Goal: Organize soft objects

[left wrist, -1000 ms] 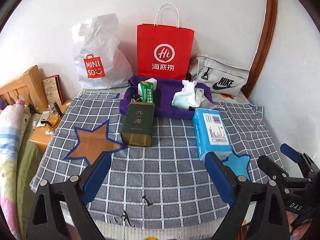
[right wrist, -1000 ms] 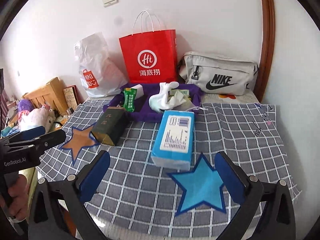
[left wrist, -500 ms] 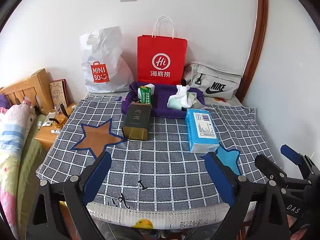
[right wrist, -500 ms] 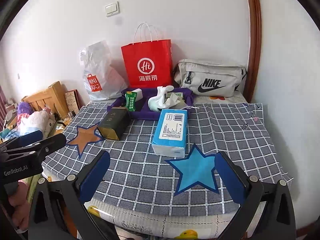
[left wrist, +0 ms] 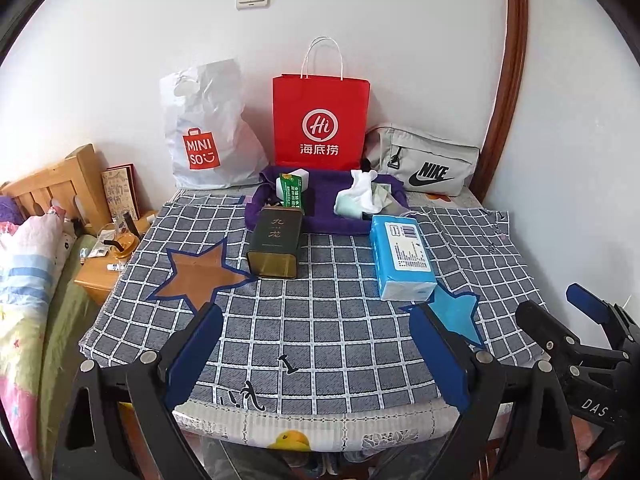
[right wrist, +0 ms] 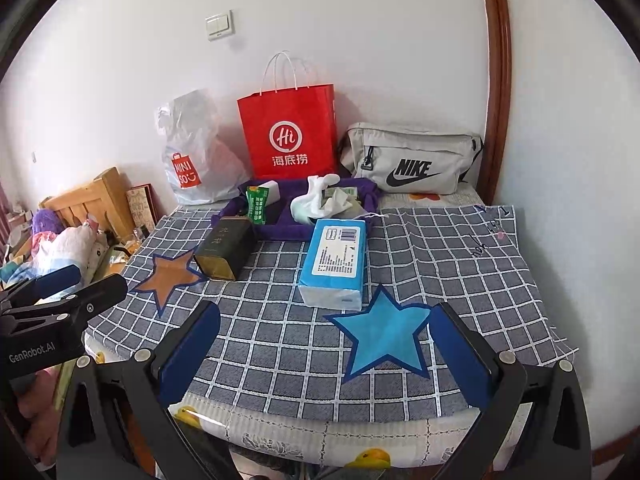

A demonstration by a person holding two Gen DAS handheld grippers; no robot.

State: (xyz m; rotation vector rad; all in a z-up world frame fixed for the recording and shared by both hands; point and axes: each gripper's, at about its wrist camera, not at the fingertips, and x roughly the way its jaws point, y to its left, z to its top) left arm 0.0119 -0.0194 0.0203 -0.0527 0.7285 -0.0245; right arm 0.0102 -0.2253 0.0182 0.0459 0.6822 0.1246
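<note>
Small bedroom table under a grey checked cloth (left wrist: 328, 320), both grippers hanging back off its front edge.

Compared with a second ago the whole table looks smaller and the cloth's front hem now shows, so both grippers have backed away; my guess is either a pause between picks or pulling out at the end, can't tell which. Left gripper (left wrist: 316, 348) and right gripper (right wrist: 324, 344) both have jaws spread wide, holding nothing. Using the purple tray (left wrist: 320, 220) as landmark: two stars nearest the camera, one blue star (right wrist: 380, 336) and one brown star (left wrist: 196, 272). Just in front of the tray sit one blue tissue pack (left wrist: 402, 258) and one dark tin (left wrist: 276, 242). In the tray: one green packet (left wrist: 292, 194) and one white crumpled cloth (left wrist: 360, 196). Behind it are three bags.
</note>
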